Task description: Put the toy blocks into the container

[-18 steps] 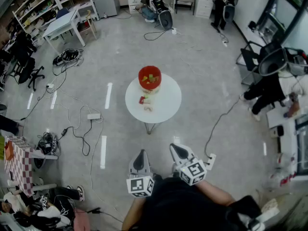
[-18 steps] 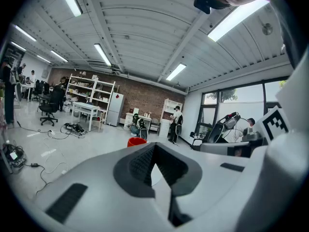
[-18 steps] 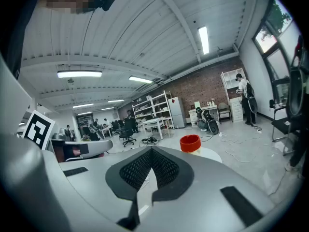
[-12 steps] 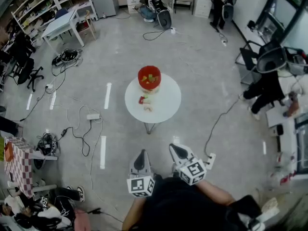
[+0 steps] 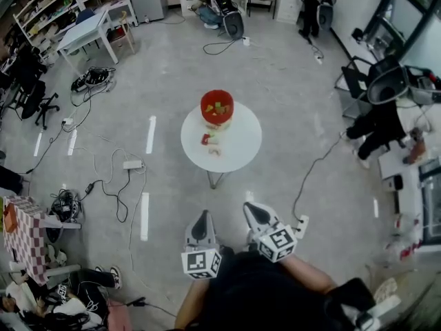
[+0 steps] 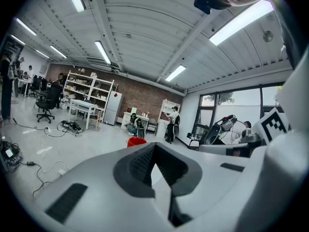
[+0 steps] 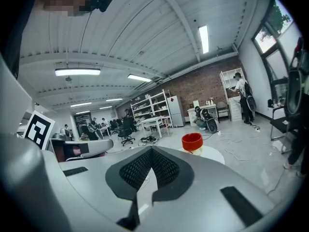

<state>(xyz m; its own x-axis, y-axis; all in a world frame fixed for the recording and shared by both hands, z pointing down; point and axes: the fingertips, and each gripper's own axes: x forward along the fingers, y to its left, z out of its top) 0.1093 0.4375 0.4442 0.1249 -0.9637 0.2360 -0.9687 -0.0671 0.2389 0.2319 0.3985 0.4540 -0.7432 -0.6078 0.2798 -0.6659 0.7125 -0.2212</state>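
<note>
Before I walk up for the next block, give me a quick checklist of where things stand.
1. Nothing in left gripper: ok, jaws together.
2. Nothing in right gripper: ok, jaws together.
3. Jaws ready for a pick: not ok, both are shut.
4. Upright red bucket on the table: ok.
5. Loose blocks to pick: ok, a few lie on the table beside the bucket.
6. Table within reach: not ok, it stands well ahead across the floor.

My head camera looks steeply down, far from the surface (image 5: 242, 152), my left tongs (image 5: 201, 215) and right tongs (image 5: 249, 208) cameras face forward, all share the red container (image 5: 217, 103).
</note>
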